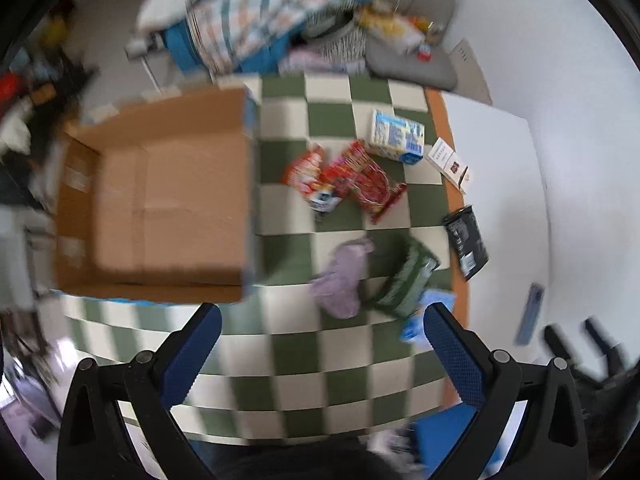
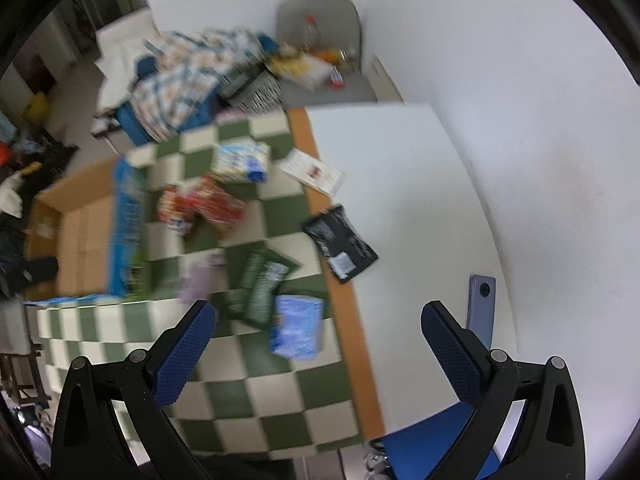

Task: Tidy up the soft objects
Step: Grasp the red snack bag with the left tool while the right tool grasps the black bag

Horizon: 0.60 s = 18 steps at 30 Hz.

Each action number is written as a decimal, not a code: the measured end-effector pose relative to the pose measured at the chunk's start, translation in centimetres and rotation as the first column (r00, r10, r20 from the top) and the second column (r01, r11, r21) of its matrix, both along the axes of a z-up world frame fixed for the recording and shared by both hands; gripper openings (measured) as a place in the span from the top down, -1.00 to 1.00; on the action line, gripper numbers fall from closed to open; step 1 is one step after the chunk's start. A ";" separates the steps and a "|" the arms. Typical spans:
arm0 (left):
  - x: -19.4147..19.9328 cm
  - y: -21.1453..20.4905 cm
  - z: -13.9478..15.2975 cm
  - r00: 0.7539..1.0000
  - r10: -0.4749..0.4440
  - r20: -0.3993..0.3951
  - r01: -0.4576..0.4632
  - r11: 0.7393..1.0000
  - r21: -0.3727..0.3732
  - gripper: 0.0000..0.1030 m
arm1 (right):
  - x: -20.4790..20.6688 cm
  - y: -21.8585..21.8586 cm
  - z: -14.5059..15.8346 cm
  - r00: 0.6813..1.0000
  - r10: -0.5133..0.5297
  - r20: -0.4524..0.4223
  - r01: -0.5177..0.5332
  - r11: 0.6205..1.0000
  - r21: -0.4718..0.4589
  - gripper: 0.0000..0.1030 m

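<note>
An open cardboard box [image 1: 160, 204] stands on the green-and-white checkered cloth [image 1: 280, 352]; it also shows in the right wrist view [image 2: 80, 236]. Soft packets lie to its right: red snack bags [image 1: 352, 180], a white-blue pack [image 1: 398, 136], a lilac pouch [image 1: 344, 276], a green bag [image 1: 408, 280], a black pouch [image 1: 466, 242] and a light blue pack [image 2: 296, 326]. My left gripper [image 1: 322, 320] is open and empty, high above the cloth. My right gripper [image 2: 318, 320] is open and empty above the light blue pack. Both views are blurred.
A white table [image 2: 400, 200] with an orange edge lies to the right, with a purple phone [image 2: 480, 304] and a white card box [image 2: 312, 172] on it. A grey chair [image 1: 412, 28] with clutter and a patterned blanket [image 1: 260, 12] are at the back.
</note>
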State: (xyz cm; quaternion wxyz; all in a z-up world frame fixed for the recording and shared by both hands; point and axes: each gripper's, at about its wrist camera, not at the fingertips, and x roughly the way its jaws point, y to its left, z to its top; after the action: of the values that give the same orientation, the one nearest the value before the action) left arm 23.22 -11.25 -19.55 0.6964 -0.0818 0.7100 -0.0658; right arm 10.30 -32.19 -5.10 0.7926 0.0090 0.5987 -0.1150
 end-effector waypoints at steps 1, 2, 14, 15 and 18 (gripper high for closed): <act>1.1 -0.7 -1.3 0.999 0.014 -0.037 -0.015 0.999 -0.029 -0.99 | 1.2 -1.3 -2.1 0.999 -0.007 -0.032 0.007 1.000 0.002 -1.00; 2.2 -1.5 -2.7 0.996 0.029 -0.080 -0.033 0.998 -0.057 -0.99 | 2.4 -2.7 -4.1 0.998 -0.015 -0.059 0.015 1.000 0.002 -1.00; 10.8 -7.8 -19.3 0.886 0.181 -0.427 -0.245 0.964 -0.099 -0.95 | 11.5 -10.0 -22.2 0.958 -0.036 -0.285 0.056 0.996 0.064 -1.00; 11.2 -8.0 -20.0 0.881 0.191 -0.433 -0.252 0.964 -0.088 -0.95 | 11.8 -10.1 -23.0 0.956 -0.033 -0.292 0.058 0.995 0.077 -1.00; 12.3 -8.2 -22.0 0.876 0.212 -0.434 -0.257 0.965 -0.048 -0.95 | 12.6 -10.5 -25.6 0.948 -0.015 -0.319 0.049 0.994 0.101 -1.00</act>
State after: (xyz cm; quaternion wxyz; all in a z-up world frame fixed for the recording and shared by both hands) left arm 35.51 -19.46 -41.51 0.5222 -0.2158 0.8250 0.0015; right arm 22.94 -42.74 -30.71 0.6824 0.0426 0.7235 -0.0955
